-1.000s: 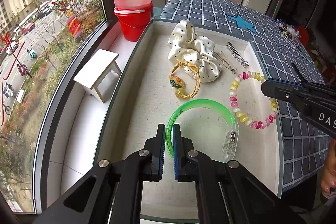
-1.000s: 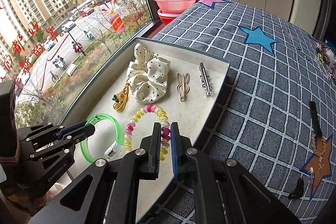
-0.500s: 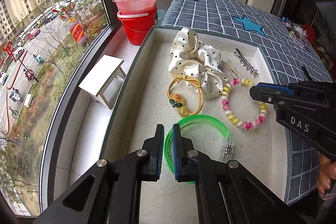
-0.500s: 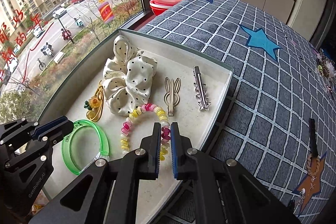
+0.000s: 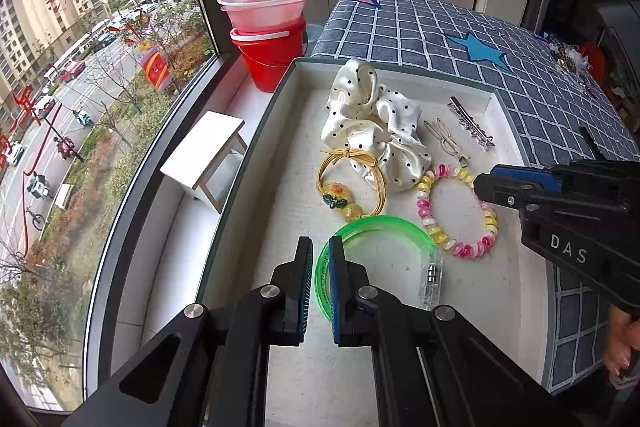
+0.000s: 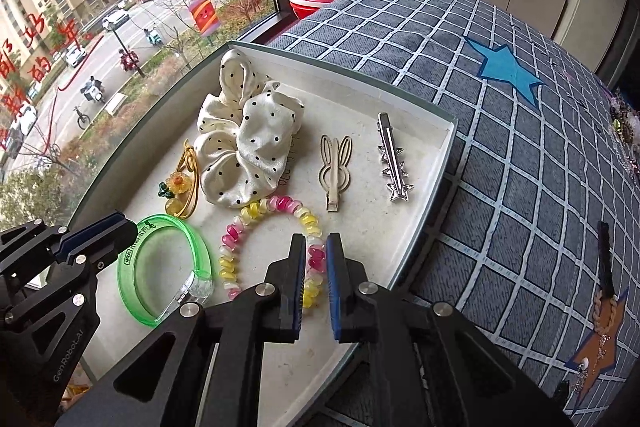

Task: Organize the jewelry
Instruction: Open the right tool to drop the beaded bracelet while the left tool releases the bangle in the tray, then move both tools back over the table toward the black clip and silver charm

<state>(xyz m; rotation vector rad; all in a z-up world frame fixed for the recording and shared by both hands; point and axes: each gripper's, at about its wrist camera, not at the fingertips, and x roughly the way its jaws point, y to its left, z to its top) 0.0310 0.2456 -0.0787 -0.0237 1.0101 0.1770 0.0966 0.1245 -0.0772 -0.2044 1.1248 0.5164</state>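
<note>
- Six pieces are lying in the white tray (image 6: 448, 143): one polka-dot scrunchie (image 6: 244, 143), one yellow hair tie with a flower charm (image 6: 182, 187), one green bangle (image 6: 168, 259), one pink-and-yellow beaded bracelet (image 6: 240, 231), one rabbit-shaped clip (image 6: 335, 167), one silver star clip (image 6: 392, 159).
- The left claw (image 5: 320, 259) is standing narrowly apart, its fingers straddling the bangle's near rim.
- The right claw (image 6: 316, 259) is standing narrowly apart over the bracelet's near beads; whether it is touching them cannot be told.
- The tray is sitting on the checked worktop (image 6: 520, 147) beside the window (image 6: 120, 7).
</note>
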